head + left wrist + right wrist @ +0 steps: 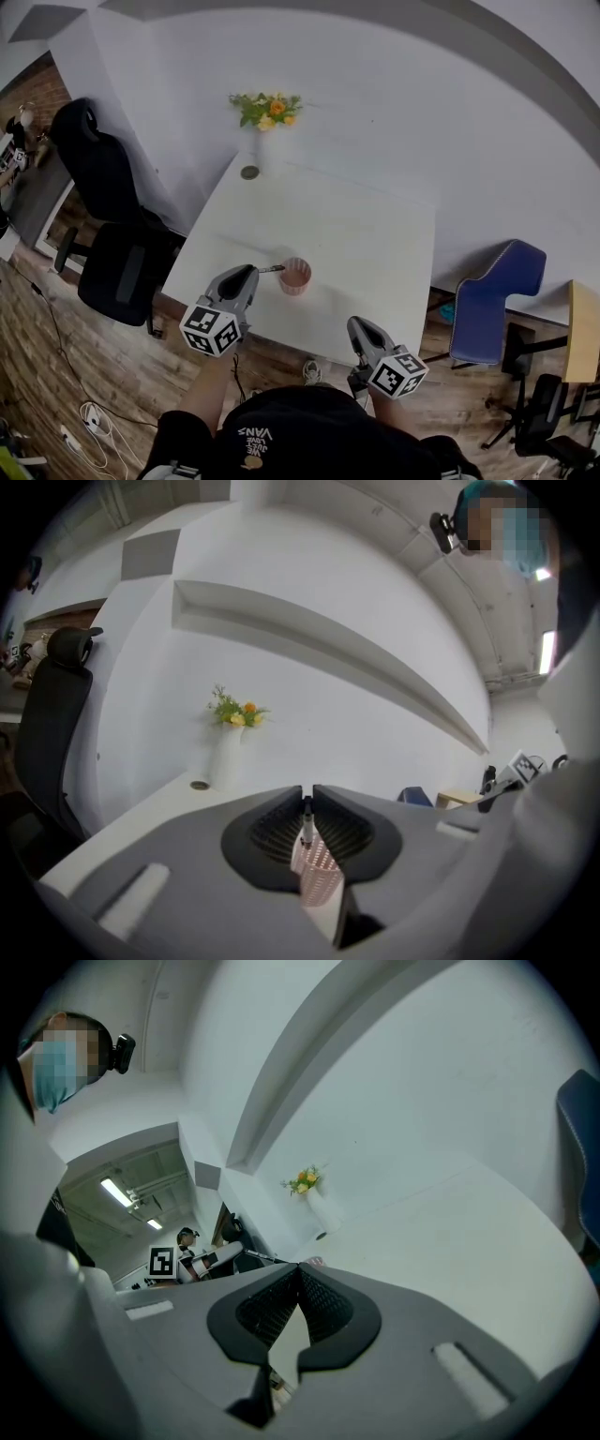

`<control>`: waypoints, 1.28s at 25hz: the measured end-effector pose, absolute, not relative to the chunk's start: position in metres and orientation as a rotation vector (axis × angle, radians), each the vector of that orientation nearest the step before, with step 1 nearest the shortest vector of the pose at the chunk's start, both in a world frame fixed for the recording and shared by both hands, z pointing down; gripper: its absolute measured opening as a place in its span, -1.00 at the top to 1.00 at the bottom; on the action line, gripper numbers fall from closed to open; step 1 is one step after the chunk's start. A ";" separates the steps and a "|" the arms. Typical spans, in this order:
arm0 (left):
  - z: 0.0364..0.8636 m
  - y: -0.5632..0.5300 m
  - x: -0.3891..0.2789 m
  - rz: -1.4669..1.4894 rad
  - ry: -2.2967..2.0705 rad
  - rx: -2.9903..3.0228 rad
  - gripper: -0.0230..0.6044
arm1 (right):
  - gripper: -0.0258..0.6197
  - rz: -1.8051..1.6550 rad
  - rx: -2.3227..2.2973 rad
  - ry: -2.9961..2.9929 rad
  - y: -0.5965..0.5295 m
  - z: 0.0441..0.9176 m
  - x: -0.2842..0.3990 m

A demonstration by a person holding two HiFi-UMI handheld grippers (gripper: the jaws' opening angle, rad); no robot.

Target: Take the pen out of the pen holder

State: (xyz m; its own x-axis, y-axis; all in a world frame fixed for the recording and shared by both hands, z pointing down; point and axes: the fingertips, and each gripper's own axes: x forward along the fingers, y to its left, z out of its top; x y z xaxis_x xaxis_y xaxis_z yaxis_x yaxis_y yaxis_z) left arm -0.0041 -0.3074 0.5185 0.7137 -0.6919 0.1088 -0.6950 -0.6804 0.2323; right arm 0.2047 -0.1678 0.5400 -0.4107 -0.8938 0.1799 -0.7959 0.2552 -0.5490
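Note:
A pink mesh pen holder [295, 277] stands near the front of the white table [356, 234]. My left gripper [255, 272] is just left of it, shut on a dark pen [272, 269] whose far end reaches the holder's rim. In the left gripper view, the pen [306, 819] stands upright between the closed jaws of the left gripper [307, 794], with the holder [317, 876] right below it. My right gripper [361, 328] hovers at the table's front edge, right of the holder. In its own view the right gripper [298, 1267] has its tips meeting on nothing.
A white vase with orange and yellow flowers [266, 111] stands at the table's far edge, a small round disc [249, 172] beside it. A black office chair [112, 225] is left of the table, a blue chair [487, 300] to the right.

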 end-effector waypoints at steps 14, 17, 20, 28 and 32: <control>0.511 -0.284 -0.068 0.031 -1.128 2.659 0.64 | 0.91 -0.851 -1.606 2.346 -0.159 0.534 0.158; 0.513 -0.277 -0.084 0.040 -1.139 2.648 0.64 | 0.91 -0.853 -1.602 2.346 -0.157 0.535 0.146; 0.517 -0.271 -0.100 0.051 -1.153 2.634 0.64 | 0.91 -0.857 -1.594 2.350 -0.157 0.536 0.134; 0.526 -0.251 -0.136 0.054 -1.180 2.589 0.64 | 0.91 -0.859 -1.589 2.371 -0.151 0.539 0.104; 0.529 -0.242 -0.151 0.055 -1.187 2.577 0.64 | 0.91 -0.857 -1.591 2.371 -0.148 0.541 0.092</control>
